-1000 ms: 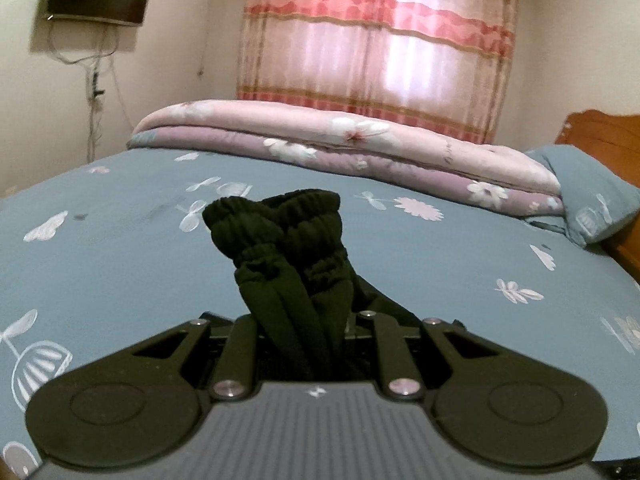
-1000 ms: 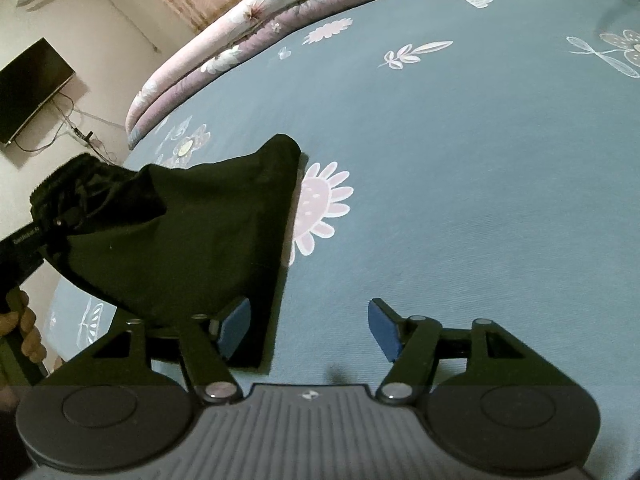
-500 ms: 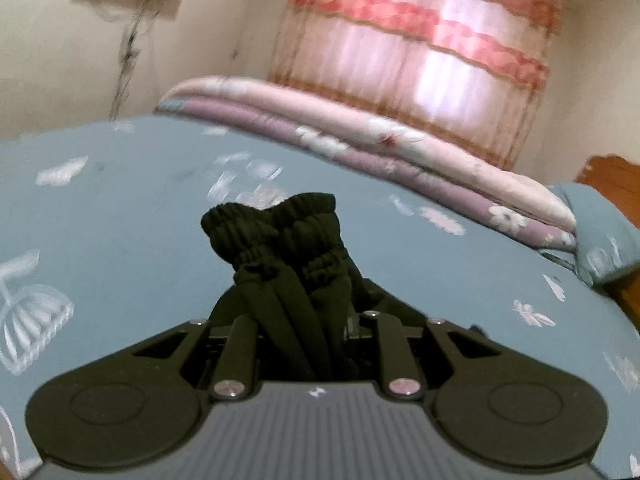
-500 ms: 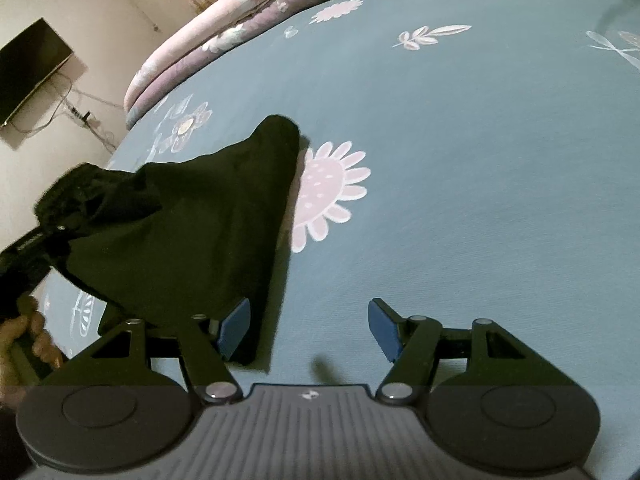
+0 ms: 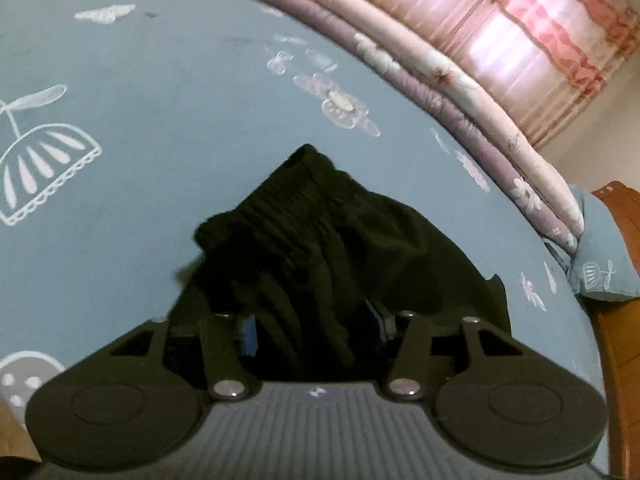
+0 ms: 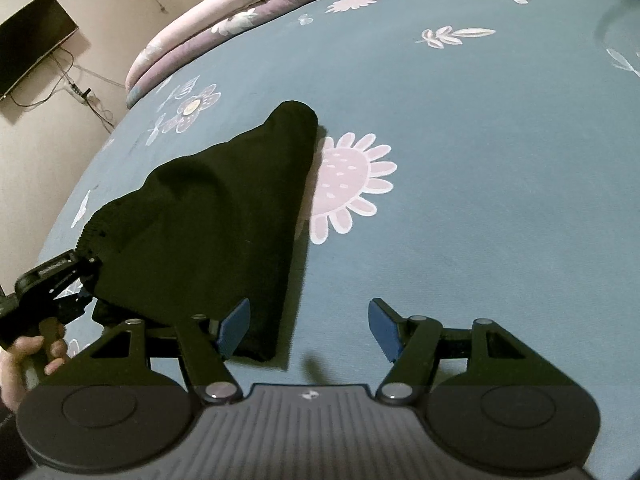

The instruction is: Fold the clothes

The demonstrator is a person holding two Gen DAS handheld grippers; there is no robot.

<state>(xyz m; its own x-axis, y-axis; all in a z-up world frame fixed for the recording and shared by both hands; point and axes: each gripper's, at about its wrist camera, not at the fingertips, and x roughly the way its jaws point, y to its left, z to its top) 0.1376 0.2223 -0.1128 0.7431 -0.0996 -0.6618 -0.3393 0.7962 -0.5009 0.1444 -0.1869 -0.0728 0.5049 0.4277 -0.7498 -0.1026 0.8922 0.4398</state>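
Blue flowered bedsheet [image 6: 480,140] — rolled quilt [image 5: 460,92], striped curtain [image 5: 540,32], wall-mounted television [image 6: 32,48].

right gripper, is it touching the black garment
Cannot tell: in the right wrist view the open right gripper has one pad overlapping the black garment edge.

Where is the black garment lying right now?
In the right wrist view, the black garment lies on the blue bedsheet, left of the pink flower print, its gathered end between the left gripper's opening jaws.

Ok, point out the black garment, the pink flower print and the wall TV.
black garment [image 6: 208,232]: right wrist view, on the middle of the draped fabric.
pink flower print [image 6: 346,178]: right wrist view, on the flower's round centre.
wall TV [image 6: 32,50]: right wrist view, on the dark screen.
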